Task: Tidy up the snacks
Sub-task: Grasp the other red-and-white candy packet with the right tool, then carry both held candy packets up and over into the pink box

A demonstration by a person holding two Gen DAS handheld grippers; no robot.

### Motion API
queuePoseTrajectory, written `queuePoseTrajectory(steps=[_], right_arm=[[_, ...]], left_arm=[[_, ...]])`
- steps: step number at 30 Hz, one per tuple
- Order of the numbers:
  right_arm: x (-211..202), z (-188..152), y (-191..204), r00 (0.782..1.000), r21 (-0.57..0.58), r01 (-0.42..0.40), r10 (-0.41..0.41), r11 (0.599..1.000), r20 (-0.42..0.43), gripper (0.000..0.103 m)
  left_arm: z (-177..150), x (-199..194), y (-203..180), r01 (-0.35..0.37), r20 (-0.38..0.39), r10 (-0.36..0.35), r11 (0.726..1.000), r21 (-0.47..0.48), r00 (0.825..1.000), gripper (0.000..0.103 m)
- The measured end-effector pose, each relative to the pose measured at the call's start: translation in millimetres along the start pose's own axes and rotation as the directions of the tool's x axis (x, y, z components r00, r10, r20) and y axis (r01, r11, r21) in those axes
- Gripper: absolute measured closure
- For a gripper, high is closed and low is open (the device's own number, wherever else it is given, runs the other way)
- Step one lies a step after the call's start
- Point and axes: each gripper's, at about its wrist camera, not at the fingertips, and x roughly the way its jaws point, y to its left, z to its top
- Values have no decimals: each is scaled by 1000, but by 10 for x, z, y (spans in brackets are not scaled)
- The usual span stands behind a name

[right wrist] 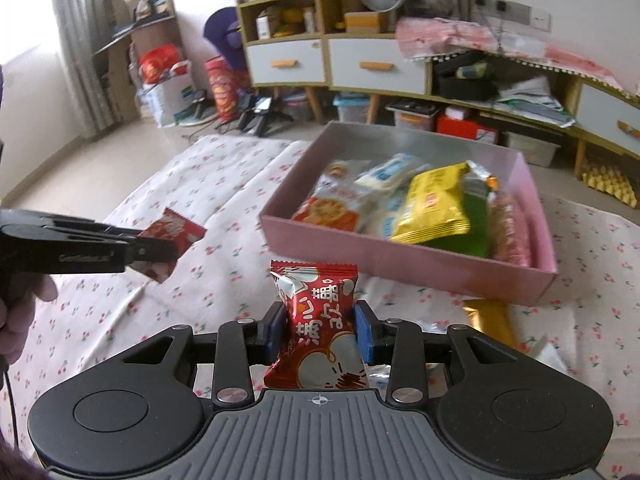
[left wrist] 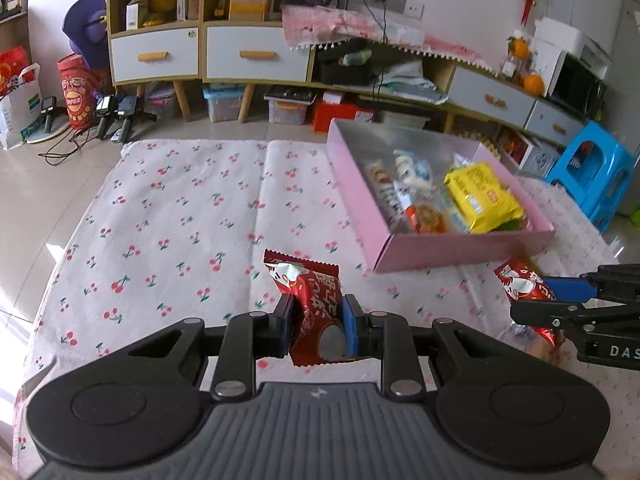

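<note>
Right wrist view alone is showing a gold packet [right wrist: 494,320] lying under the pink box [right wrist: 400,264]. Left gripper [left wrist: 318,322] is clamping 1 red snack packet [left wrist: 310,300]; right gripper [right wrist: 320,330] is clamping another red packet [right wrist: 320,320], both near that box.

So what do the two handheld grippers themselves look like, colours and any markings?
Both match: the left gripper and right gripper have matte black linkage arms with silver pivot pins, blue finger pads, and a ribbed grey base between two round black discs. White lettering marks the right gripper's side.
</note>
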Motion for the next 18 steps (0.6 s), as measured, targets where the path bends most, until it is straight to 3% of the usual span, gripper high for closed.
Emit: queuePoseTrajectory(steps=[18], right_arm=[[-116,182,-884,991,264,75,-101,962,87,68]], left_arm=[[305,204,-453,119,77,-112,989,-84,991,80]])
